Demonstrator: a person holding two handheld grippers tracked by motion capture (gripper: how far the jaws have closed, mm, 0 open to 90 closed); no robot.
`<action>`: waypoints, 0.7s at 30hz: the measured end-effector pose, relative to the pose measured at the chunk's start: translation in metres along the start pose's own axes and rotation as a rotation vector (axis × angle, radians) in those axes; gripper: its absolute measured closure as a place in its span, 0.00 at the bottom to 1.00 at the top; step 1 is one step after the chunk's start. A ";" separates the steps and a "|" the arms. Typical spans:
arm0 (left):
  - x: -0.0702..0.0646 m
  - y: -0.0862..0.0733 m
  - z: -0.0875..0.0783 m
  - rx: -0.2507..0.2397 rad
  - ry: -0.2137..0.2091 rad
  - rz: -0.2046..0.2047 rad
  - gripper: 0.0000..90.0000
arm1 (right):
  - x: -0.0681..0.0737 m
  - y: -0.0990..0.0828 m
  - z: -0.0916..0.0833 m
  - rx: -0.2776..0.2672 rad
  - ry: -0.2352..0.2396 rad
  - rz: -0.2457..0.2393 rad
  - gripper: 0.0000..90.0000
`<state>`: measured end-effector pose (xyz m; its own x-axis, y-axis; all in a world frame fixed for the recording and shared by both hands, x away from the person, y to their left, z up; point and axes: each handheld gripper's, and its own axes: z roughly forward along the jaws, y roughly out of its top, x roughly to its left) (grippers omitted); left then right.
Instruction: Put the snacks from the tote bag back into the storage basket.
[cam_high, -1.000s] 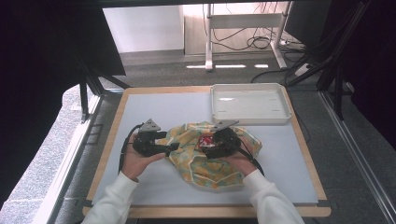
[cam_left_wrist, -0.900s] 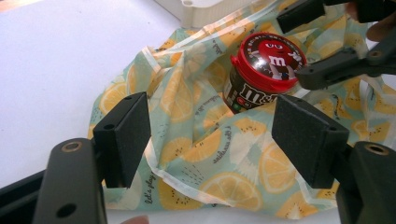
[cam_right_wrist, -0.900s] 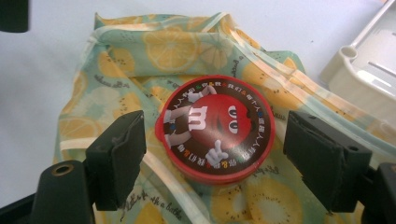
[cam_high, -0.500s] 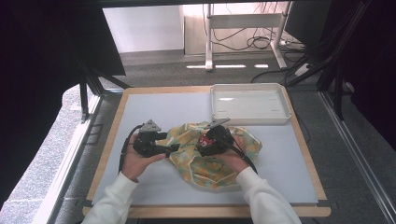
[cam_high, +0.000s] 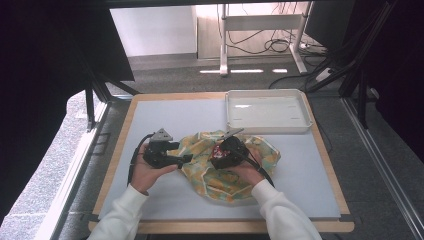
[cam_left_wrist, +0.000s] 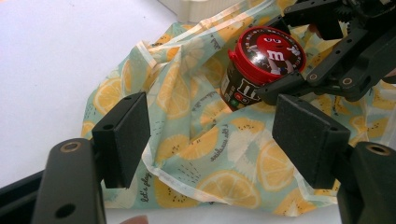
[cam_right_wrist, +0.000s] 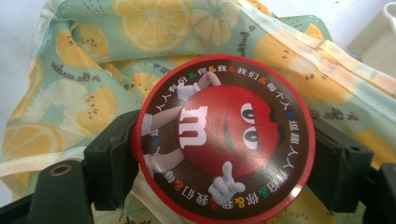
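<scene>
A lemon-print cloth (cam_high: 260, 156) lies crumpled on the white mat (cam_high: 170, 117). My right gripper (cam_high: 220, 154) is over the cloth's middle, shut on a small brown candy jar (cam_high: 218, 151) with a red lid. In the right gripper view the jar's lid (cam_right_wrist: 224, 135) faces the camera, and the right gripper (cam_right_wrist: 219, 161) clamps it from both sides. My left gripper (cam_high: 187, 159) sits at the cloth's left edge. Its pads (cam_left_wrist: 125, 135) stand open just above the cloth (cam_left_wrist: 187, 140), with nothing between them. The jar (cam_left_wrist: 261, 60) is a short way beyond them.
A shallow white tray (cam_high: 266, 129) stands on the mat at the back right, just behind the cloth. The mat lies on a wooden-edged table (cam_high: 225, 227). Bare mat stretches to the left and along the front.
My right gripper has shifted slightly left over the cloth with the jar in it, closer to the left gripper. The left gripper has hardly moved.
</scene>
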<state>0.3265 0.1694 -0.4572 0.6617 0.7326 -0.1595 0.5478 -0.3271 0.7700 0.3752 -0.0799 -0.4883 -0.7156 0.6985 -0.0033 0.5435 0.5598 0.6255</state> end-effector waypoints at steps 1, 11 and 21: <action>0.000 0.000 0.000 0.000 0.000 0.000 0.31 | 0.000 0.000 0.000 0.000 0.000 0.000 0.24; 0.002 0.000 0.000 -0.001 0.003 -0.004 0.31 | -0.004 0.000 -0.007 -0.012 0.000 0.015 0.25; 0.002 0.000 0.001 0.004 0.006 -0.001 0.31 | -0.001 0.003 -0.020 -0.039 0.017 0.008 0.25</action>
<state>0.3284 0.1708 -0.4581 0.6583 0.7362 -0.1566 0.5505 -0.3290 0.7672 0.3689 -0.0880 -0.4704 -0.7191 0.6947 0.0147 0.5314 0.5362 0.6558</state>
